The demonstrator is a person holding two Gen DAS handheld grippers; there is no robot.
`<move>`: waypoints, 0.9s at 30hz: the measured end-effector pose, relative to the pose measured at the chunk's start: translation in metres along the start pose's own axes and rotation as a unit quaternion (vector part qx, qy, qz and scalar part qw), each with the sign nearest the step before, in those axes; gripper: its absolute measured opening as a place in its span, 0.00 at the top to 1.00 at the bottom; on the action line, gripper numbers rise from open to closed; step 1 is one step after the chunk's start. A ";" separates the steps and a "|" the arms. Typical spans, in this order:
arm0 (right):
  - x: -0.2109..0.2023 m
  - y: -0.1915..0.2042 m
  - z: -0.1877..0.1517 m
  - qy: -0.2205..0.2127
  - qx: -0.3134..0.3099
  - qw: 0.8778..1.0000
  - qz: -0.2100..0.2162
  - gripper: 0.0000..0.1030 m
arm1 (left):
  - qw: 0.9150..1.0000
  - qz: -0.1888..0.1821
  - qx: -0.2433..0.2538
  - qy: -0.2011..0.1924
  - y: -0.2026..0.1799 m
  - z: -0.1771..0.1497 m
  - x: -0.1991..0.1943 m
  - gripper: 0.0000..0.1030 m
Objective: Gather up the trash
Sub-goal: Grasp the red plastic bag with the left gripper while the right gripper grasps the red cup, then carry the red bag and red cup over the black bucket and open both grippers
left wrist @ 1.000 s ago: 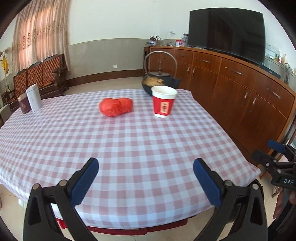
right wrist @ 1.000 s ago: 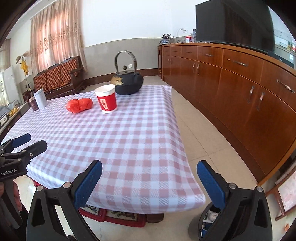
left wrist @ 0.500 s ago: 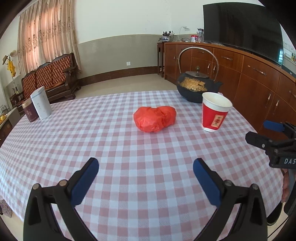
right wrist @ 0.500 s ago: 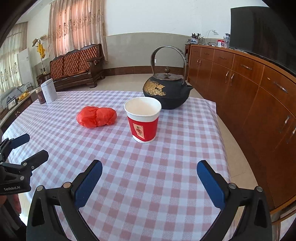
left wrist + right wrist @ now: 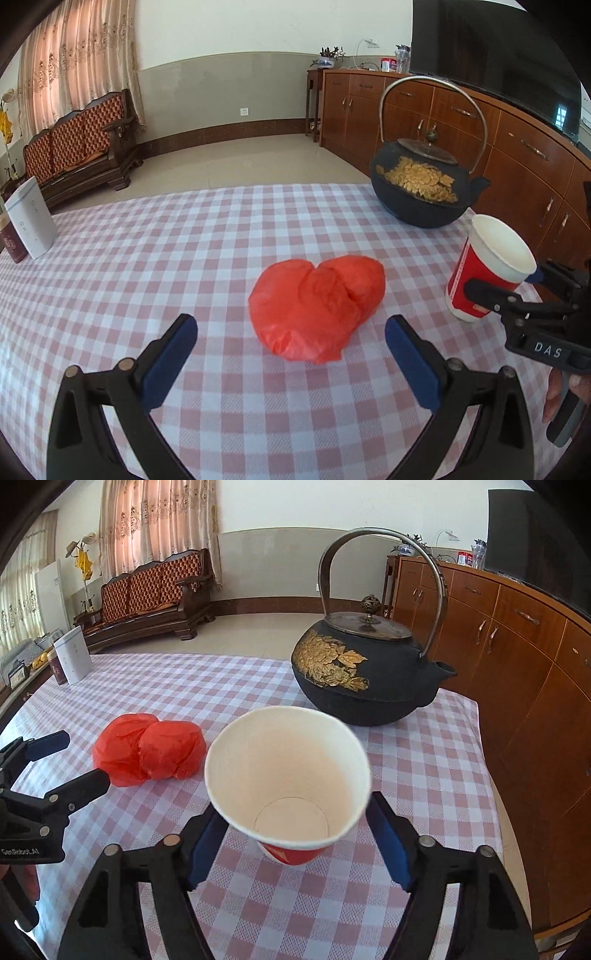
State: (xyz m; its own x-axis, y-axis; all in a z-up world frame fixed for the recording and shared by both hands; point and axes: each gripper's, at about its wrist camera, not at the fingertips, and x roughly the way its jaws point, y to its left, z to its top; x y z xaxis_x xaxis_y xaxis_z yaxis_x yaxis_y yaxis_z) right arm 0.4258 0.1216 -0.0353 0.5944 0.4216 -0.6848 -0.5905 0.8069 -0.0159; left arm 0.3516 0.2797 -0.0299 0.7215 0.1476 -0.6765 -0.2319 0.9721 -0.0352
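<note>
A crumpled red plastic bag [image 5: 317,306] lies on the checked tablecloth [image 5: 184,258], just ahead of my open left gripper [image 5: 291,354]; it also shows in the right wrist view [image 5: 147,753]. A red paper cup with a white inside [image 5: 288,775] stands upright between the open jaws of my right gripper [image 5: 295,842], close to both pads; I cannot tell if they touch. In the left wrist view the cup [image 5: 487,273] stands at the right with the right gripper [image 5: 517,288] around it.
A black iron teapot with gold leaves [image 5: 365,668] stands just behind the cup. A white box [image 5: 31,218] and a dark red box [image 5: 11,243] stand at the far left. Wooden cabinets [image 5: 517,657] run along the right, past the table edge.
Both grippers have moved forward over the table. The left one has closed in on the red bag. The right one has come around the cup.
</note>
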 end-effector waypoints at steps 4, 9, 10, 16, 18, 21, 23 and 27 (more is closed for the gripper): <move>0.006 -0.008 0.004 0.004 0.006 1.000 -0.003 0.41 | 1.000 -0.010 -0.008 0.017 -0.006 0.004 0.017 0.04; 0.001 -0.011 0.003 -0.001 0.010 1.000 0.000 0.43 | 0.998 -0.040 -0.024 0.047 -0.007 -0.003 0.026 0.46; 0.000 -0.012 0.002 -0.003 0.012 1.000 0.001 0.44 | 0.998 -0.044 -0.031 0.041 -0.006 -0.004 0.022 0.48; -0.019 -0.019 -0.007 -0.018 0.017 1.000 0.002 0.46 | 0.997 -0.056 -0.041 0.021 -0.005 -0.015 -0.005 0.57; -0.029 -0.020 -0.011 -0.027 0.016 1.000 -0.003 0.46 | 0.998 -0.052 -0.034 0.010 -0.010 -0.022 -0.021 0.57; -0.046 -0.025 -0.018 -0.036 0.023 0.999 -0.002 0.46 | 0.998 -0.048 -0.027 -0.005 -0.016 -0.033 -0.047 0.57; -0.059 -0.026 -0.026 -0.040 0.023 0.999 -0.004 0.46 | 0.999 -0.047 -0.023 -0.014 -0.021 -0.039 -0.062 0.57; -0.086 -0.026 -0.044 -0.042 0.023 0.999 -0.010 0.46 | 0.998 -0.059 -0.030 -0.021 -0.027 -0.056 -0.091 0.57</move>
State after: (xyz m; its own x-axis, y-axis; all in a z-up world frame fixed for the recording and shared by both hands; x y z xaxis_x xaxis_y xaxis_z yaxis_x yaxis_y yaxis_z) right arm 0.3660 0.0461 -0.0083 0.6504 0.4369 -0.6214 -0.5541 0.8324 0.0052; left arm 0.2554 0.2293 -0.0082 0.7730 0.0413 -0.6330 -0.1815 0.9706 -0.1583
